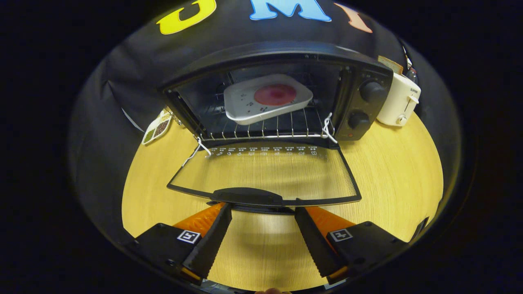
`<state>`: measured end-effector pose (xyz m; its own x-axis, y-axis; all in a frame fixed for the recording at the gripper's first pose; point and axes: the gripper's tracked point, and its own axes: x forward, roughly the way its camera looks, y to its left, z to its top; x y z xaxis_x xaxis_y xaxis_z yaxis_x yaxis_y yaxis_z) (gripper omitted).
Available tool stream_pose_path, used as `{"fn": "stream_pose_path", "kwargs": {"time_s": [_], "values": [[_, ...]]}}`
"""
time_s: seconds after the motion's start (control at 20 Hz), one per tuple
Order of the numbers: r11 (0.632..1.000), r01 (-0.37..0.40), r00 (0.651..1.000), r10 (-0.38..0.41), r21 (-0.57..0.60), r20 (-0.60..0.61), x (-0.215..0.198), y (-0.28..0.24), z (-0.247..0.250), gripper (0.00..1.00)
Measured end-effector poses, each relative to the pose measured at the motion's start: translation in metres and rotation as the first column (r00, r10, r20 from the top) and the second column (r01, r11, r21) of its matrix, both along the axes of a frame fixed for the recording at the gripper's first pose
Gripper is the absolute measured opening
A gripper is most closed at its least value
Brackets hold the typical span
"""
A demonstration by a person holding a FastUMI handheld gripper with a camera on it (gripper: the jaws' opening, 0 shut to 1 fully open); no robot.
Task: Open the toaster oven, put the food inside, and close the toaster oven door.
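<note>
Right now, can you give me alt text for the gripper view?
The toaster oven door hangs fully open, its handle just ahead of the gripper, whose fingers are spread. A white plate with red food sits on the rack inside.

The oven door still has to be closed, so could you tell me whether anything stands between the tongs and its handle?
Nothing visible does. The tongs are open, their tips right at the handle of the lowered oven door, with only bare table around. The plate of food sits back on the rack, behind the doorway.
</note>
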<state>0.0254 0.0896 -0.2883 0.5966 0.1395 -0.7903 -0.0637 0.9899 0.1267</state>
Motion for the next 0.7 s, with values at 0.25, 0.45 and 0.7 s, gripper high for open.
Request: {"fn": "stream_pose_path", "kwargs": {"time_s": [0.25,0.45,0.7], "values": [[0.999,-0.004,0.992,-0.001,0.035,0.123,0.021,0.002,0.052,0.99],[1.0,-0.01,0.96,0.002,0.025,0.278,0.033,-0.011,0.116,0.99],[1.0,0.026,0.856,-0.019,-0.007,0.516,0.027,-0.056,0.201,0.99]]}}
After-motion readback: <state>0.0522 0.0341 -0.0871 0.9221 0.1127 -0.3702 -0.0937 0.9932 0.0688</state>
